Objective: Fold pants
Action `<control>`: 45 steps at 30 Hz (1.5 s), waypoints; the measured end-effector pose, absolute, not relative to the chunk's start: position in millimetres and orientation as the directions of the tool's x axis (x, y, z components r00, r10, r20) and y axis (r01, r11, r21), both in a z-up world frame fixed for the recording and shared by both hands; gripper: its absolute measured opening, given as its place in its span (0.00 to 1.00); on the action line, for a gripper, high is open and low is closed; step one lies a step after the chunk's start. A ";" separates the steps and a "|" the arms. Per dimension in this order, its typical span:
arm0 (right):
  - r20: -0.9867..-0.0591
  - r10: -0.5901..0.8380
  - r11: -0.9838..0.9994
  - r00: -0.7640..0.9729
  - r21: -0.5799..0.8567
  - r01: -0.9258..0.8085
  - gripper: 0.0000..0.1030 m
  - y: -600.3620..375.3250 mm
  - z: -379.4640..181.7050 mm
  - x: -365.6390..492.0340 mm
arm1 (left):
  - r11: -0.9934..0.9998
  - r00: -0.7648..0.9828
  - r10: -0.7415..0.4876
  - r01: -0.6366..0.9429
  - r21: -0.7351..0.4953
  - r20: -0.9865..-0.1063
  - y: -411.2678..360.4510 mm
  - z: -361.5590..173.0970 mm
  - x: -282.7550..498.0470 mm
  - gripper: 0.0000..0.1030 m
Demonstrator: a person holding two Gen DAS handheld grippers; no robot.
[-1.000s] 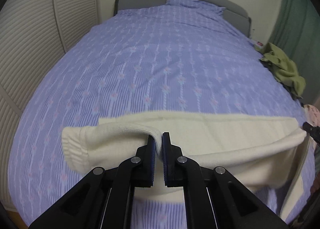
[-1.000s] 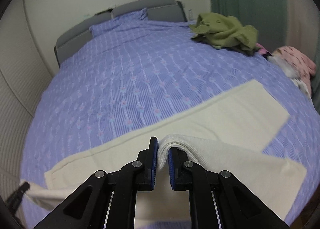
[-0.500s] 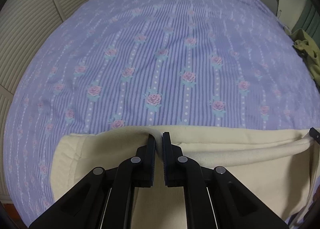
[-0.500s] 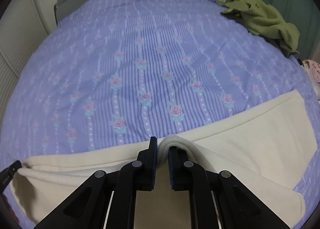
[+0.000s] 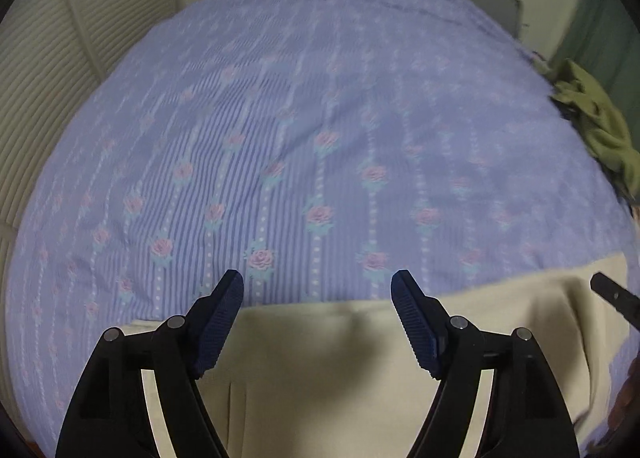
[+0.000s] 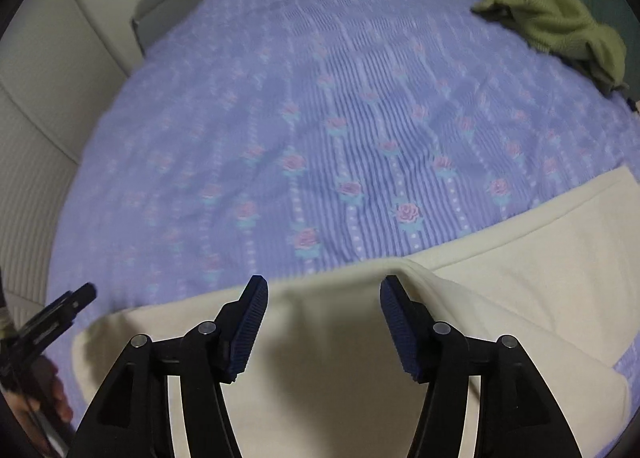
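Observation:
The cream pants (image 5: 328, 370) lie folded lengthwise across the near part of the purple flowered bedspread (image 5: 320, 138); they also show in the right wrist view (image 6: 500, 282). My left gripper (image 5: 318, 290) is open and empty just above the pants' far edge. My right gripper (image 6: 322, 292) is open and empty above the fold edge. The tip of the right gripper shows at the right edge of the left wrist view (image 5: 614, 296). The left gripper shows at the left edge of the right wrist view (image 6: 52, 318).
A crumpled green garment (image 6: 552, 18) lies at the bed's far right, also in the left wrist view (image 5: 596, 126). A grey headboard (image 6: 176, 6) stands at the far end. A ribbed white wall (image 5: 44, 70) runs along the left side.
Both grippers were shut on the pants' edge and lowered it onto the bed. Now both have opened and let go, and the pants lie flat.

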State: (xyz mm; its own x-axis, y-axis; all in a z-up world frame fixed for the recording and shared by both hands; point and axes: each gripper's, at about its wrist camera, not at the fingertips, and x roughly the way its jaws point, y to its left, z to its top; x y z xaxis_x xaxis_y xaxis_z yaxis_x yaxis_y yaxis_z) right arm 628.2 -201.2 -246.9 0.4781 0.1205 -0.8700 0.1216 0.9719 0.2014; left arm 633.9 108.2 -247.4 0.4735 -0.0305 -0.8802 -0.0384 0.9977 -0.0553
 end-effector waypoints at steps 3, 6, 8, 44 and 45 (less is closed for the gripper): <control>-0.844 0.119 0.974 0.523 0.203 0.105 0.60 -202.4 -215.6 591.8 | 0.997 0.500 -0.081 0.052 -0.063 -0.862 97.3 -214.6 602.8 0.75; -0.828 0.103 0.977 0.551 0.189 0.101 0.60 -208.8 -182.1 545.2 | 0.988 0.533 -0.120 0.149 -0.047 -0.837 83.7 -182.7 568.4 0.76; -0.819 0.086 0.980 0.568 0.173 0.102 0.60 -209.2 -161.2 515.3 | 0.979 0.551 -0.142 0.200 -0.035 -0.823 73.4 -165.6 549.3 0.78; -0.937 0.181 0.976 0.300 0.134 -0.169 0.69 -362.9 -201.1 297.0 | 0.995 0.416 -0.052 0.103 -0.009 -0.908 -173.3 -179.9 281.8 0.88; -0.944 0.174 0.977 0.281 0.129 -0.170 0.69 -363.1 -210.9 295.9 | 0.995 0.404 -0.056 0.098 -0.018 -0.913 -173.8 -185.4 280.7 0.88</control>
State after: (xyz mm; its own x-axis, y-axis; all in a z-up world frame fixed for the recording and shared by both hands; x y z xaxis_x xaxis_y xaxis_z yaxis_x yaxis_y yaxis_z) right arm 295.9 -363.1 -210.9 0.2812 0.1739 -0.9438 -0.1698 0.9769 0.1294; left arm 280.7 -173.8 -185.4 0.4038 -0.0563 -0.9131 0.0984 0.9950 -0.0179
